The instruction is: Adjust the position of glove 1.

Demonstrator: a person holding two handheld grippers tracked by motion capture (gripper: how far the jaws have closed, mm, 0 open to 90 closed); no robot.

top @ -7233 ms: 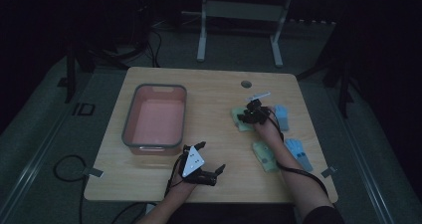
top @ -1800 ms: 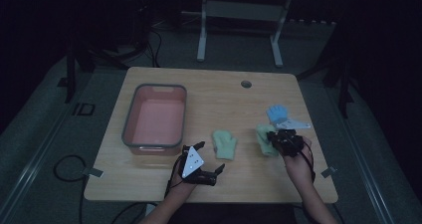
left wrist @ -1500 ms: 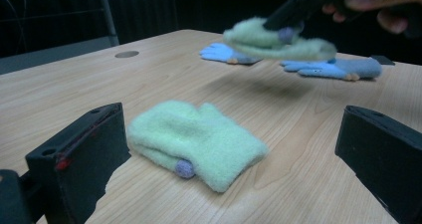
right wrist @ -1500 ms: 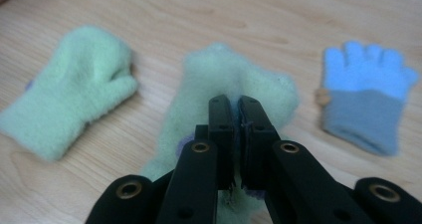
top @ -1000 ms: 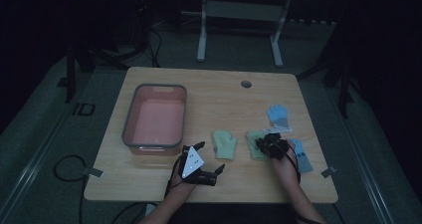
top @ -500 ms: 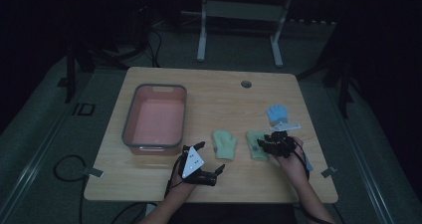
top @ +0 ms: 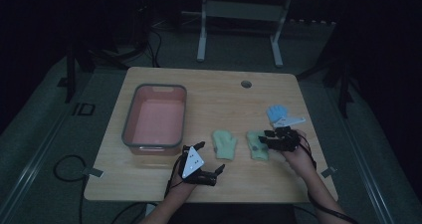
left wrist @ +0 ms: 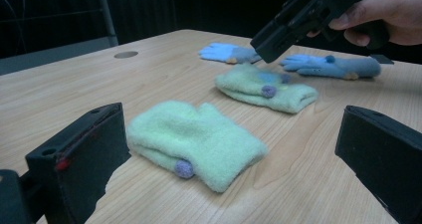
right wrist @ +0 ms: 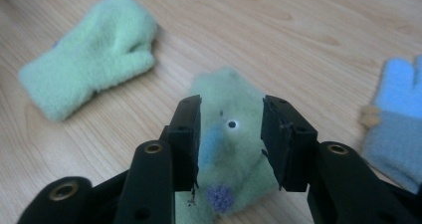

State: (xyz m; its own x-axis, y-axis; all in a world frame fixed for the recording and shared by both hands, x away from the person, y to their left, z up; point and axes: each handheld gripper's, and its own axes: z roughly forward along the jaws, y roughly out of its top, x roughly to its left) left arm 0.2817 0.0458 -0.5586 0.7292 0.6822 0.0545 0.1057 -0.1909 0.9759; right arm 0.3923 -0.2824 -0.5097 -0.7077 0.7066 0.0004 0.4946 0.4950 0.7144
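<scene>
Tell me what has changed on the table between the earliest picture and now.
The two fuzzy green mittens were brought from the far right to the middle: one lies beside the other. The right hand-held gripper has just opened its jaws and let the second mitten go; it hovers above it. One fuzzy blue glove now lies farther back. The left hand-held gripper and the pink plastic tub stayed put.
</scene>
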